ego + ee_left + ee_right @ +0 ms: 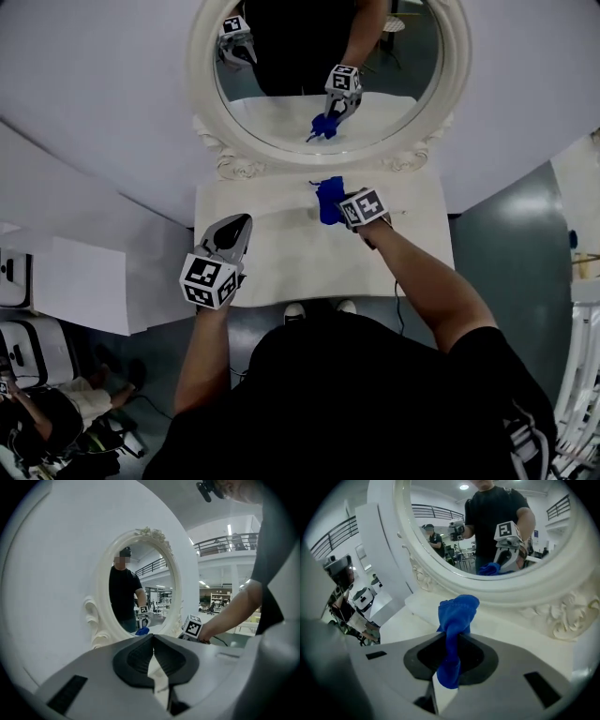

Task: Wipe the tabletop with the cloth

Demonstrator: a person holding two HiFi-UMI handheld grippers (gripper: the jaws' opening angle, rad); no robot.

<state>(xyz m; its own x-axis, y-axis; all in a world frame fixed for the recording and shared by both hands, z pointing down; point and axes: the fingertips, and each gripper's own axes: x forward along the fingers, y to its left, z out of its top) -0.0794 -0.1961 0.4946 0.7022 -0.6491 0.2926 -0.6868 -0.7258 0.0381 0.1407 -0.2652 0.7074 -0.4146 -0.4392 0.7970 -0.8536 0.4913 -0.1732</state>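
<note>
The blue cloth (457, 616) sits bunched in the right claw (452, 656), whose jaws pinch it, at the back of the white surface (281, 258), just before an ornate oval mirror (328, 84). The left claw (153, 656) hovers over the surface's front left, jaws together, empty. Grey-green floor (511, 253) surrounds the surface; a railed gallery (225, 543) runs beyond.

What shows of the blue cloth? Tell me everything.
The blue cloth is soft, bright blue fabric, bunched and creased. The right gripper pinches its middle, jaws shut: a wad sticks out ahead, a tail hangs behind. It is over the back of the white tabletop, close to the mirror, which reflects it.
</note>
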